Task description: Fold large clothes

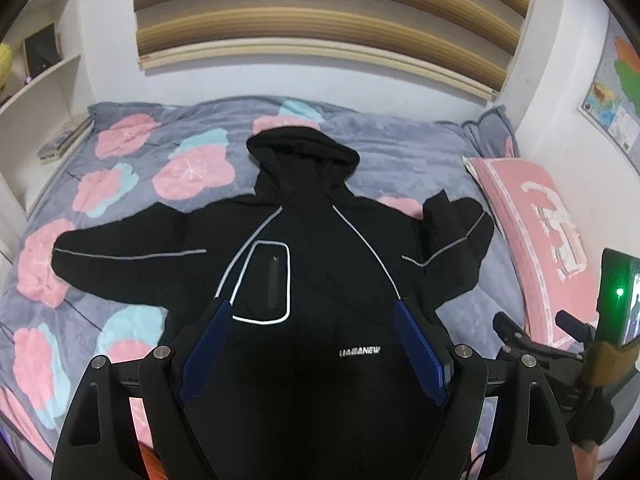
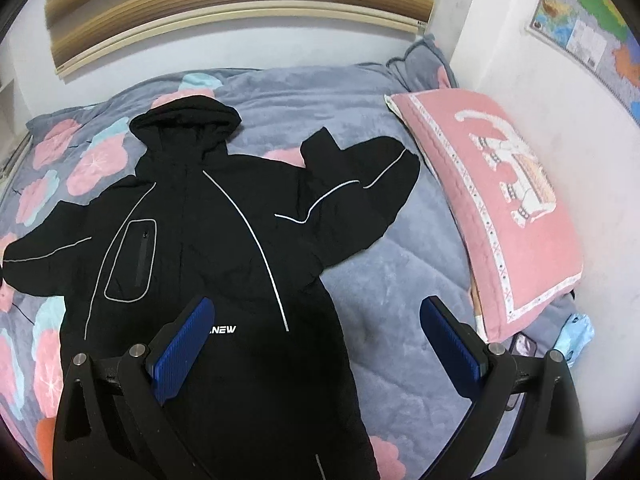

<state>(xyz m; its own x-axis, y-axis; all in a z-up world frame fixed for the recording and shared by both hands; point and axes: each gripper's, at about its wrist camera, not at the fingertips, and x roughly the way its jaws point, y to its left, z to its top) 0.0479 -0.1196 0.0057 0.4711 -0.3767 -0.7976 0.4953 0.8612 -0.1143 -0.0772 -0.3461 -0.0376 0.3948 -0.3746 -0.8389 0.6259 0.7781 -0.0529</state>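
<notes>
While the black hooded jacket [image 1: 304, 264] lies face up and spread flat across the middle of the bed [image 2: 384, 280], hood toward the headboard edge, no fold looks started yet, so you seem to be at the opening step. One sleeve [image 1: 128, 256] runs straight out toward the bed's left edge; the other sleeve [image 2: 360, 200] bends back on itself near the pink pillow [image 2: 492, 208] at the right edge, its cuff turned up. Your left gripper [image 1: 314, 304] hovers over the jacket's lower chest with its fingers spread wide and nothing between them. Your right gripper [image 2: 316, 304] hangs over the jacket's right hem side and the bare quilt beside it, also wide open and empty. Whether either pad brushes the fabric cannot be told. The likely next move is to bring a sleeve across the chest, which calls for reaching out to a cuff, pinching only the top layer, and lifting enough that the padded fabric does not drag the body askew. The crooked right sleeve may want straightening first.
</notes>
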